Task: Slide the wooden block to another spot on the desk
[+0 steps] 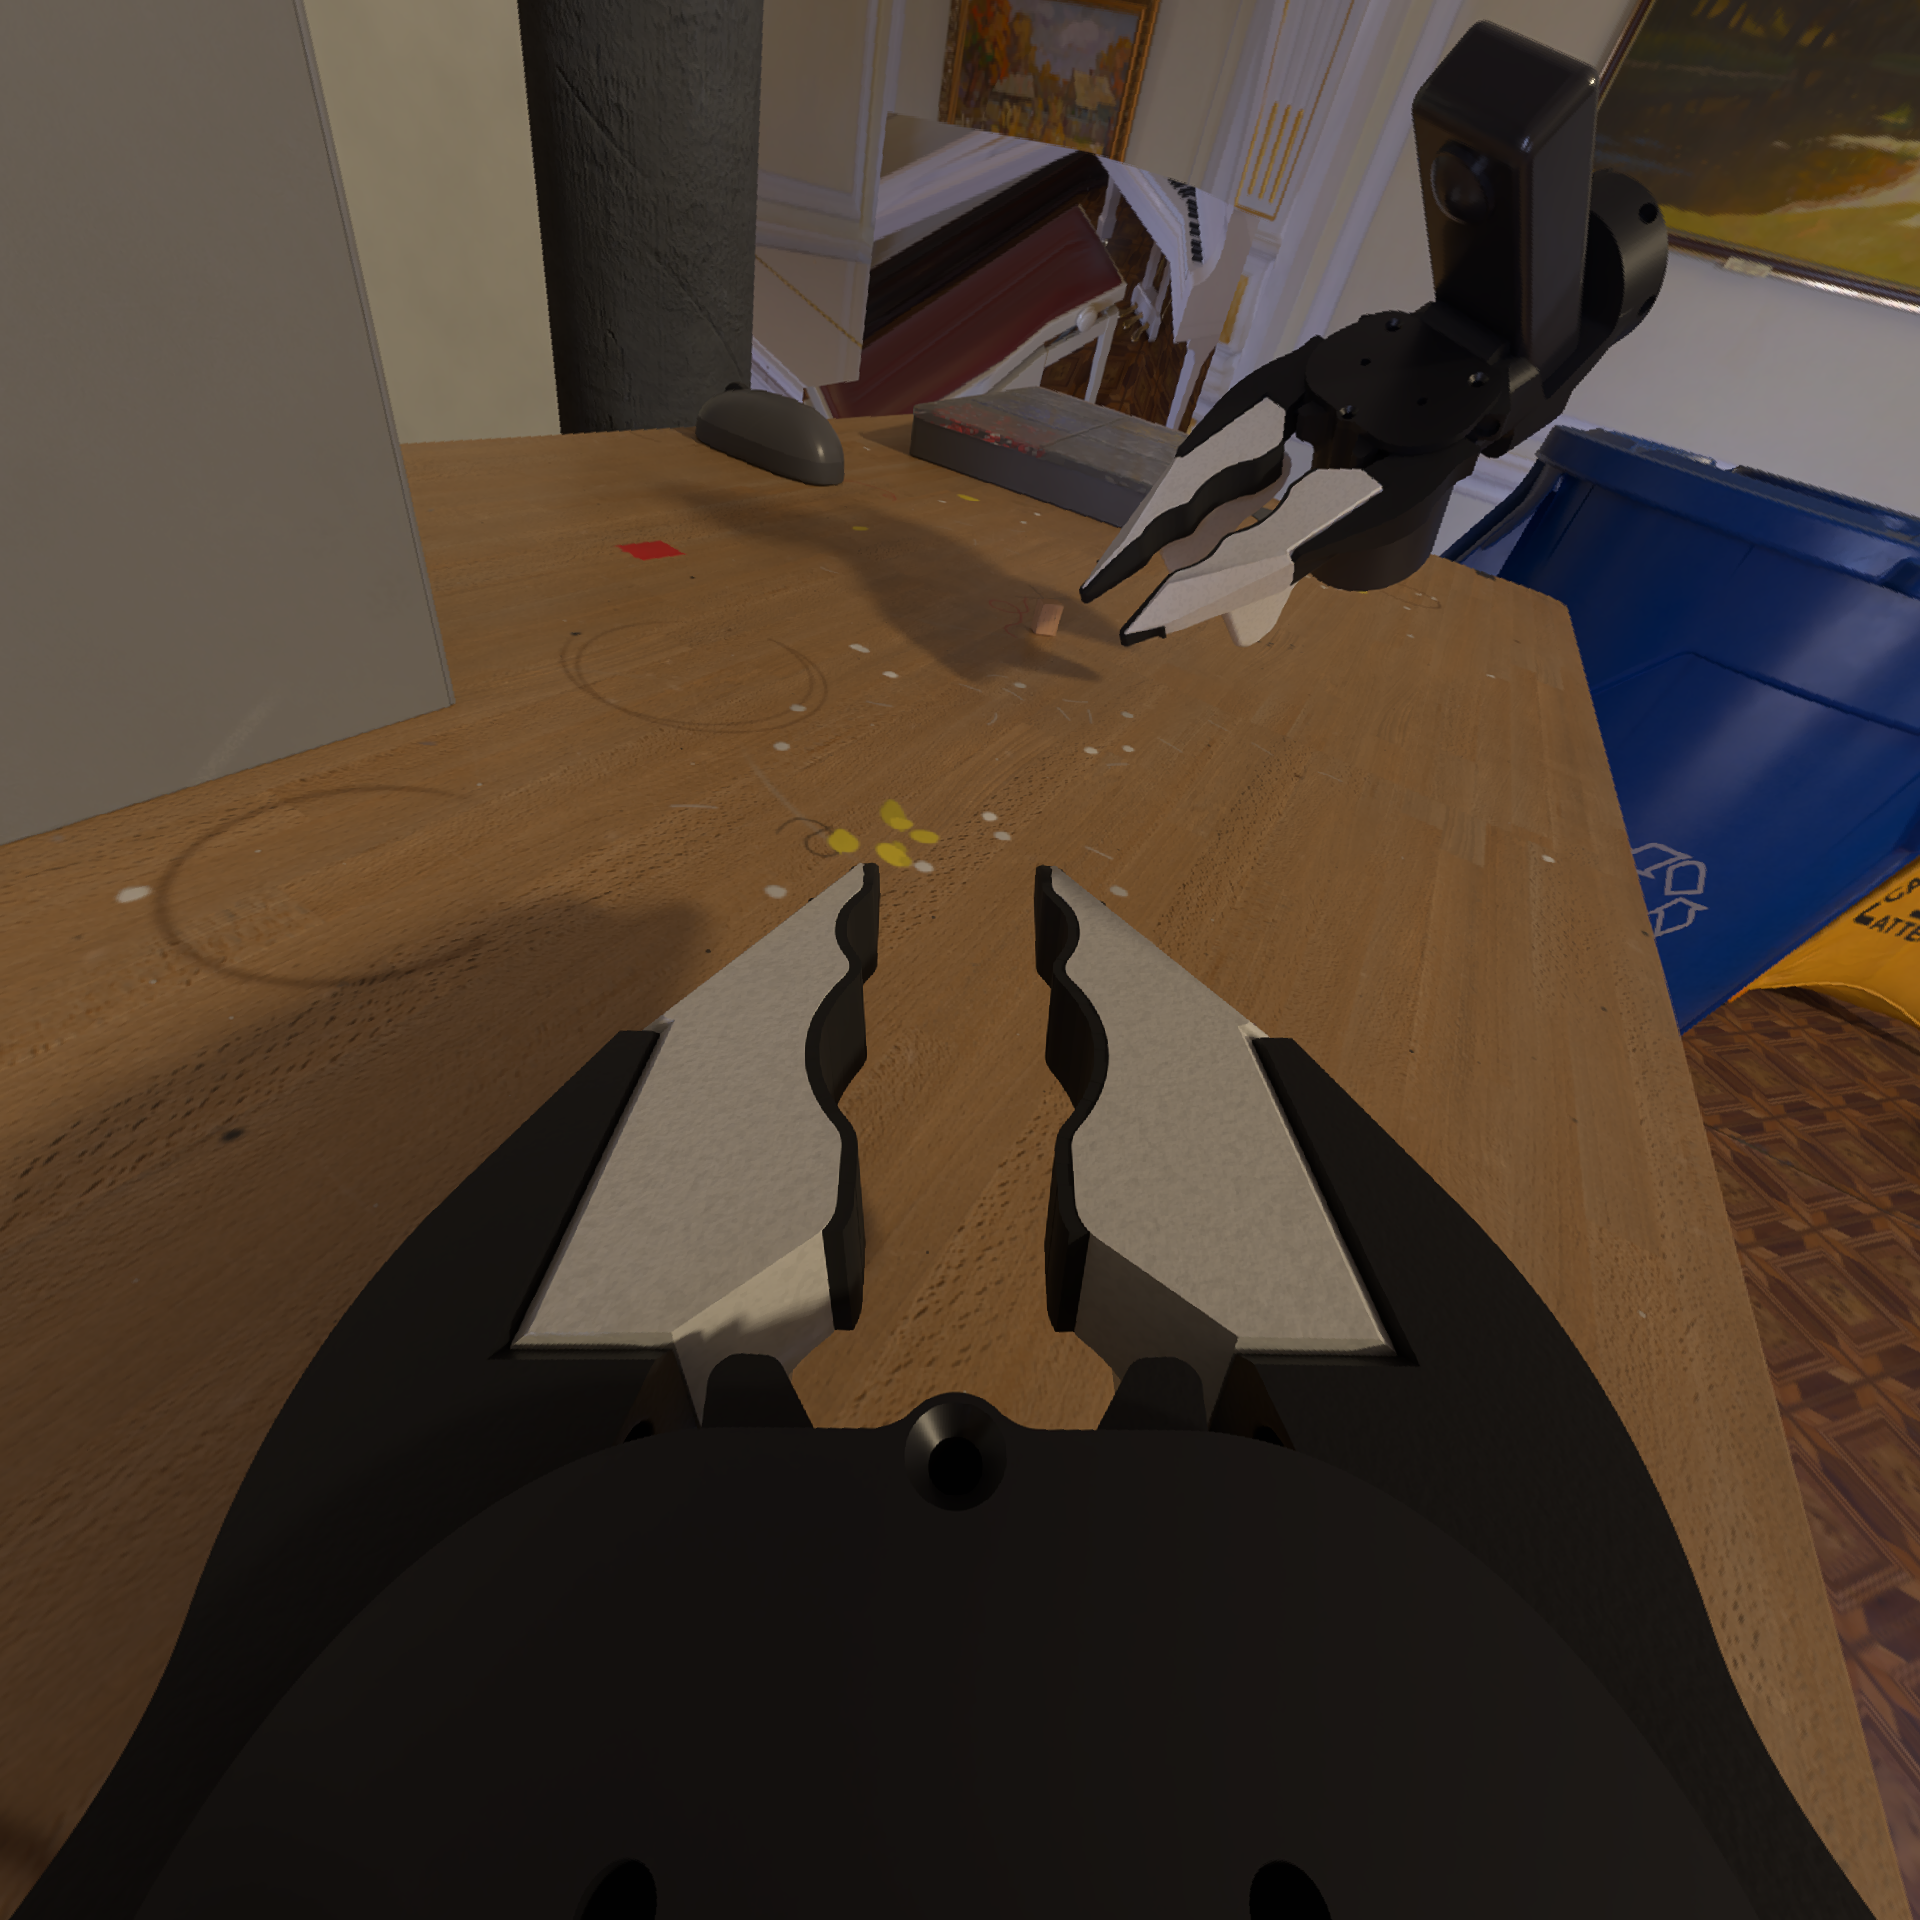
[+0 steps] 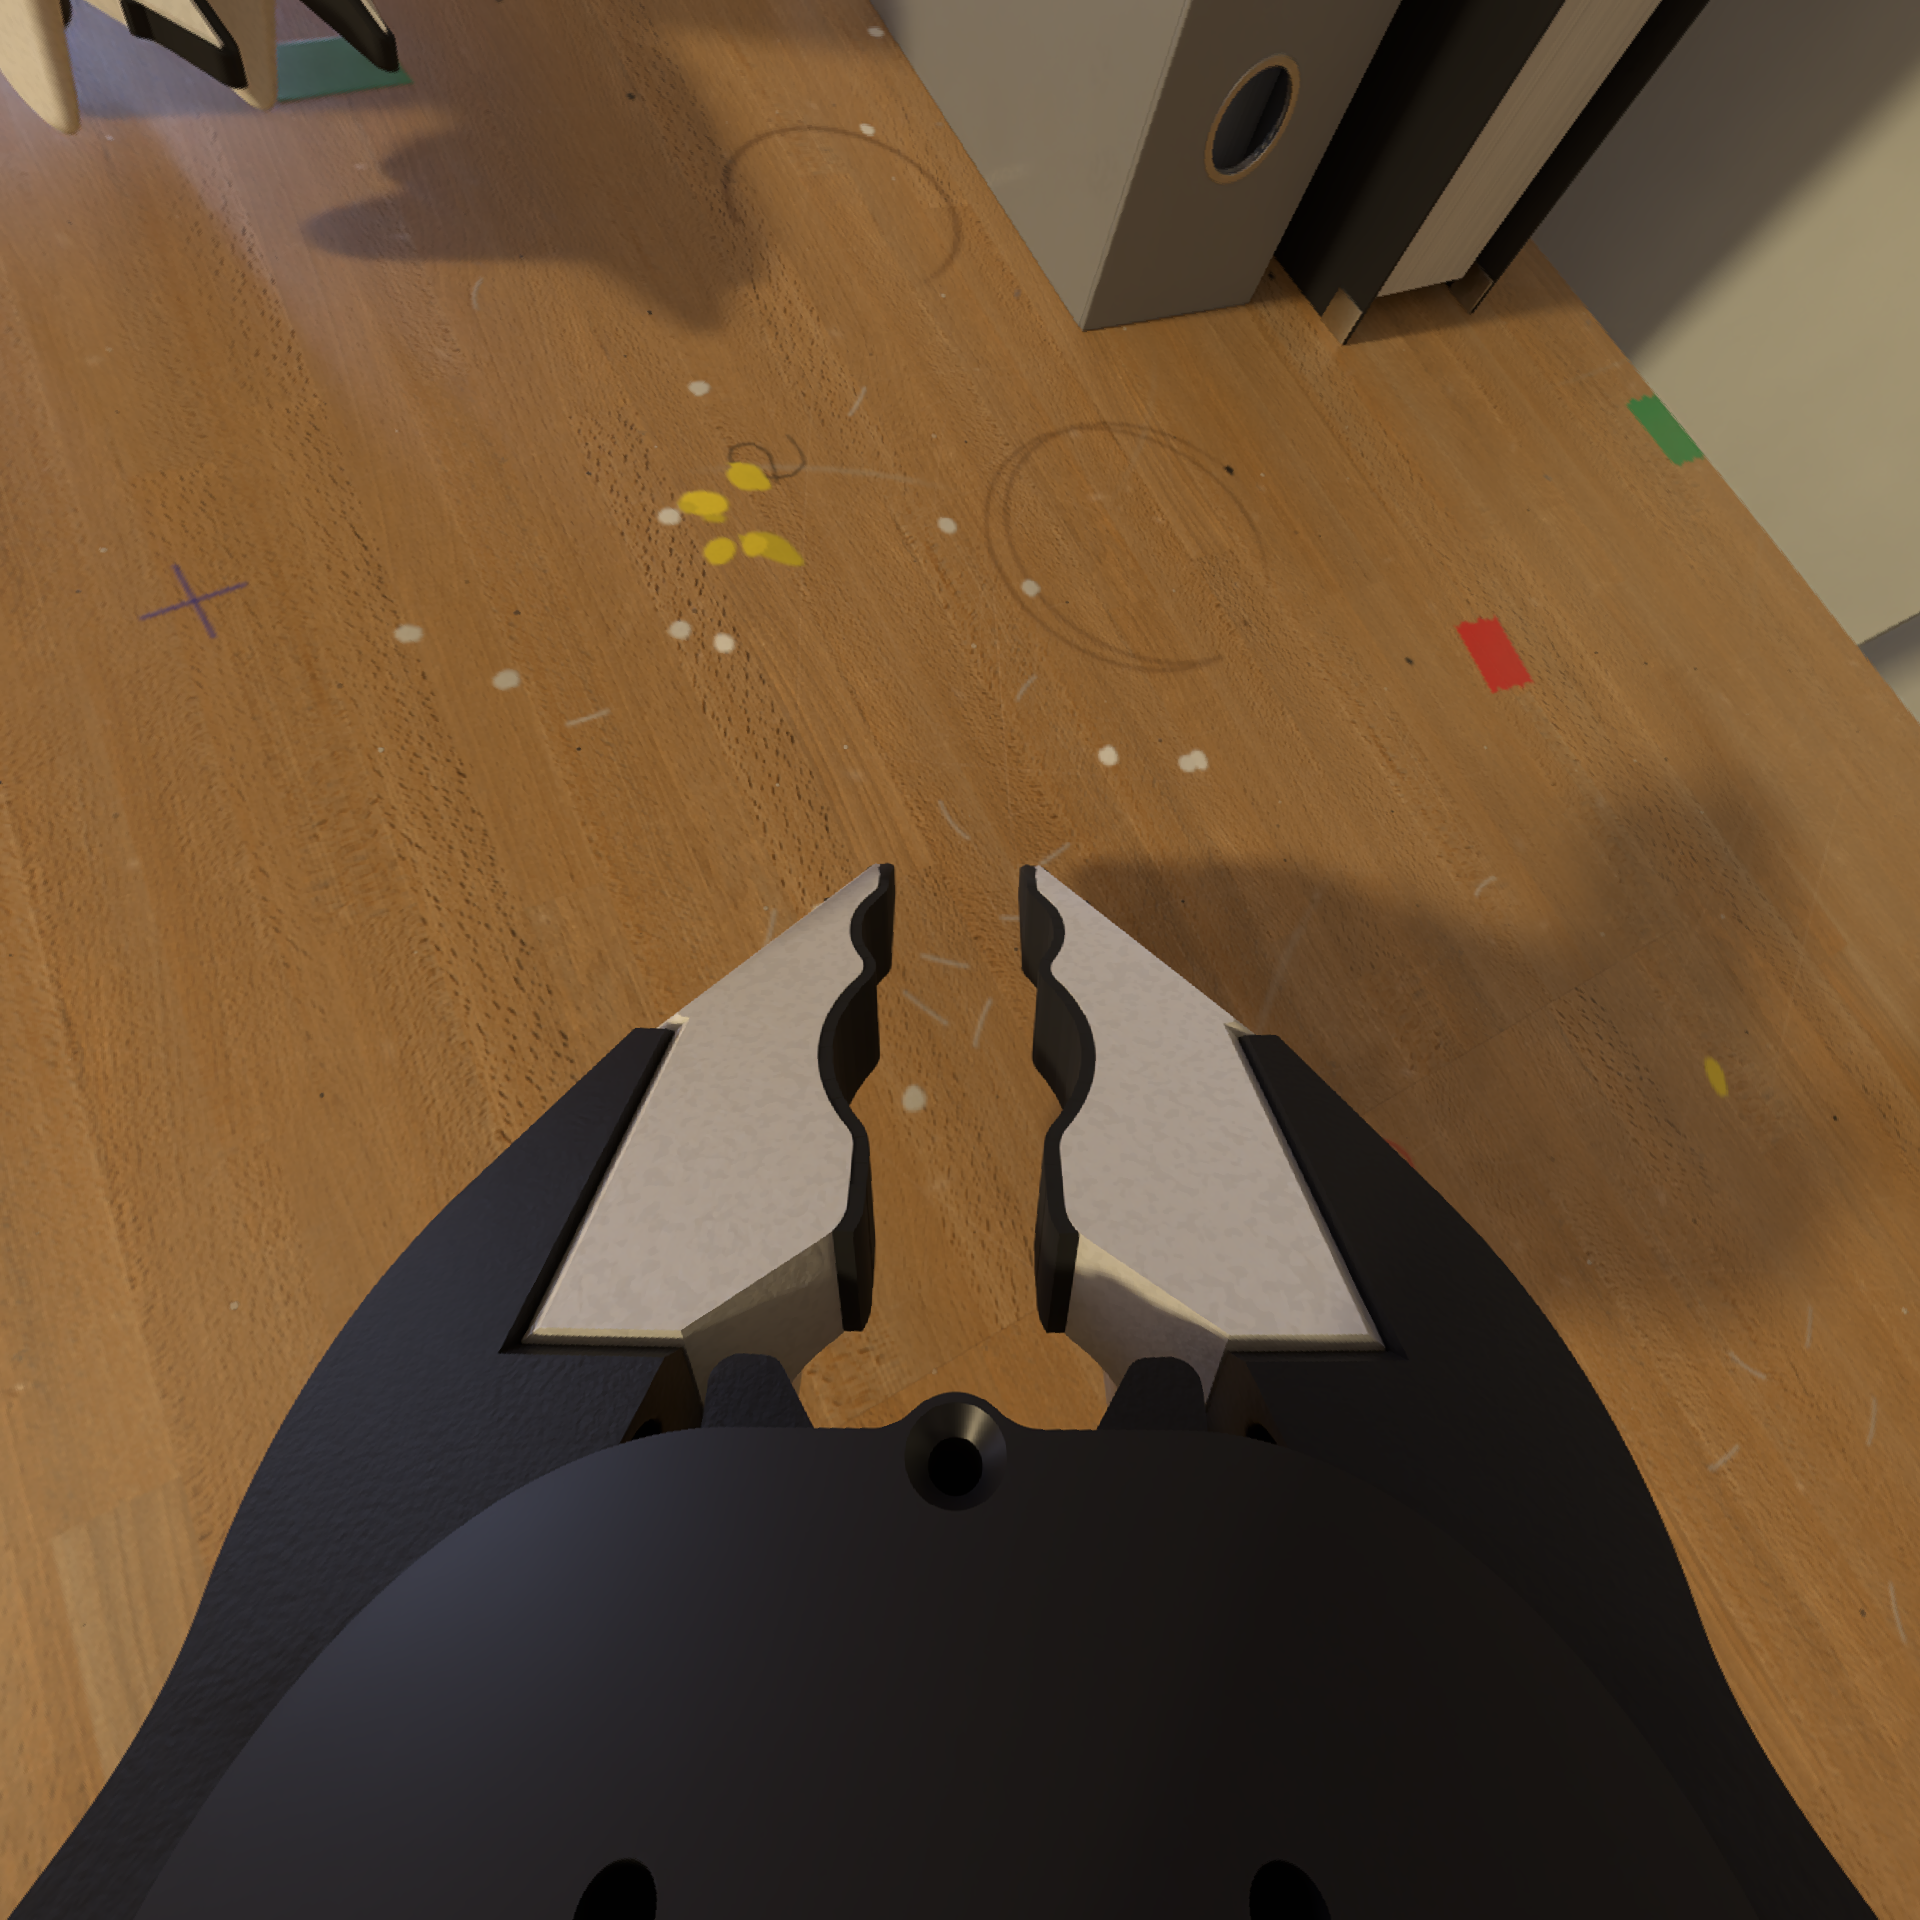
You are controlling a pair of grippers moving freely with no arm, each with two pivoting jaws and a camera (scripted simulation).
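Observation:
A small pale wooden block lies on the wooden desk, far ahead in the left wrist view. My right gripper hovers tilted just right of the block, its tips close to it, jaws apart and empty. In its own view the right gripper is open over bare desk, and the block does not show there. My left gripper is open and empty, low over the desk near some yellow paint spots. Its fingertips show at the top left of the right wrist view.
A grey panel stands at the left, with a dark pillar, a grey mouse and a flat grey box at the back. A blue bin sits past the desk's right edge. Upright binders and red tape also show.

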